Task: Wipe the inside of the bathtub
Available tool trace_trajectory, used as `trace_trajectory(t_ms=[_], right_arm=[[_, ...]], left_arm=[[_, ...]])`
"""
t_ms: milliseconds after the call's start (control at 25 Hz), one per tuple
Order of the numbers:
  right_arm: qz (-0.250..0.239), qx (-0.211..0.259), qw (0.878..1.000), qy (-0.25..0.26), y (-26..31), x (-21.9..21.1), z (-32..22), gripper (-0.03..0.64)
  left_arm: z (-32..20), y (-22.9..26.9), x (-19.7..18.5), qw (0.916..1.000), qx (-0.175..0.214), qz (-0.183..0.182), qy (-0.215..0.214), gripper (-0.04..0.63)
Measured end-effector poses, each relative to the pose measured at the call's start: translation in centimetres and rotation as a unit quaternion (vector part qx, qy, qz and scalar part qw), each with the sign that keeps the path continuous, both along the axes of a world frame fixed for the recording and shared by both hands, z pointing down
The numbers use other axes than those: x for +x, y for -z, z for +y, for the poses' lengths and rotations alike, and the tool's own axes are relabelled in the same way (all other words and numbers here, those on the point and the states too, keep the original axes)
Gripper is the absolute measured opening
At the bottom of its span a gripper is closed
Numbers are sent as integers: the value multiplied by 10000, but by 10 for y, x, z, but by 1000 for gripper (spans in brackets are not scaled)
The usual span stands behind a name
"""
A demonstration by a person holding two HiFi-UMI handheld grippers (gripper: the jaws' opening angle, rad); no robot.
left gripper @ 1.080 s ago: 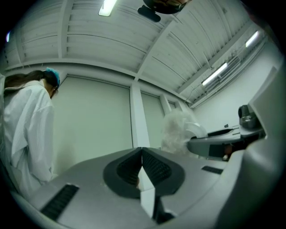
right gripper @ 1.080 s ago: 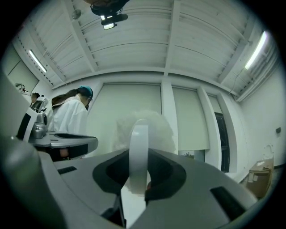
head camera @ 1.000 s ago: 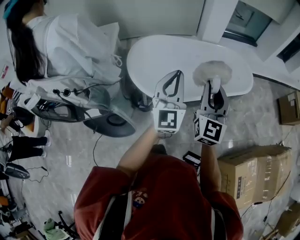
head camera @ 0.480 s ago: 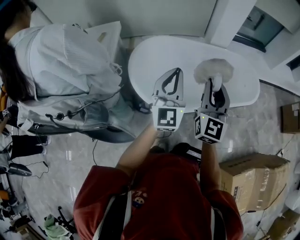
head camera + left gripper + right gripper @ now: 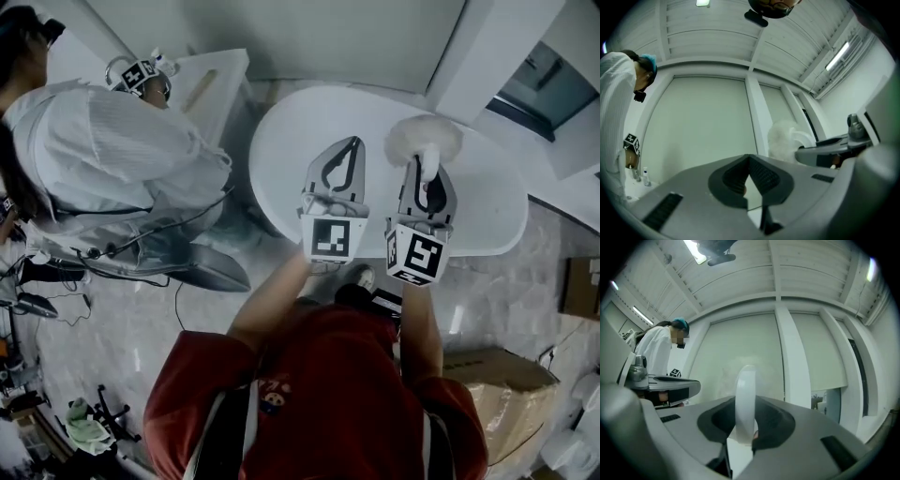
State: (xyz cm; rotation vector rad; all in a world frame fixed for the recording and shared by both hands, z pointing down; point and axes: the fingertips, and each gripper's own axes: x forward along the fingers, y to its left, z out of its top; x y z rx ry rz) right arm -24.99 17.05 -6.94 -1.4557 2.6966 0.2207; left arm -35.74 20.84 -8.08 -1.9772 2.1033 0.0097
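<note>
**me:** Since a second ago the view has swung. The bathtub (image 5: 291, 141) sits lower and fuller in the head view, the cardboard box (image 5: 506, 389) has slid toward the bottom right corner, and the person in white (image 5: 103, 159) has drifted up and left. Both grippers have pretty much stayed put over the tub.

**tubfan:** ok, so what's actually in them?

**me:** The right gripper (image 5: 427, 171) is clamped on the white handle (image 5: 745, 394) of a fluffy duster (image 5: 424, 139). Its own view shows the handle pinched dead centre between the jaws. The left gripper (image 5: 352, 145) has its jaws pressed together with nothing in them, and it hangs just beside the right one.

**tubfan:** wiping already or not?

**me:** My read is that we're only at the start of the wipe. The fluffy head sticks out past the right jaws and lies over the far part of the tub, but I can't tell whether it touches the surface. The tub itself is right under and ahead of both grippers. I reckon the next move is to get the head onto the inner surface and sweep it along. That means a firm clamp so the handle doesn't twist, with the left gripper kept clear.
</note>
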Motion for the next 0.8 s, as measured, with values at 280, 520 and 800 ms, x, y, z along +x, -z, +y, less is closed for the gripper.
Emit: trace_trajectory(t_ms=[280, 520, 800], right_arm=[[-110, -177, 9984, 534, -13, -7, -82, 94], [-41, -414, 9956, 845, -39, -24, -114, 94], [156, -664, 9927, 999, -80, -71, -138, 94]], left_arm=[[-70, -5, -8, 9980, 30, 145, 609, 15], [-96, -26, -21, 9954, -219, 97, 927, 15], [-118, -61, -69, 9931, -279, 194, 1119, 15]])
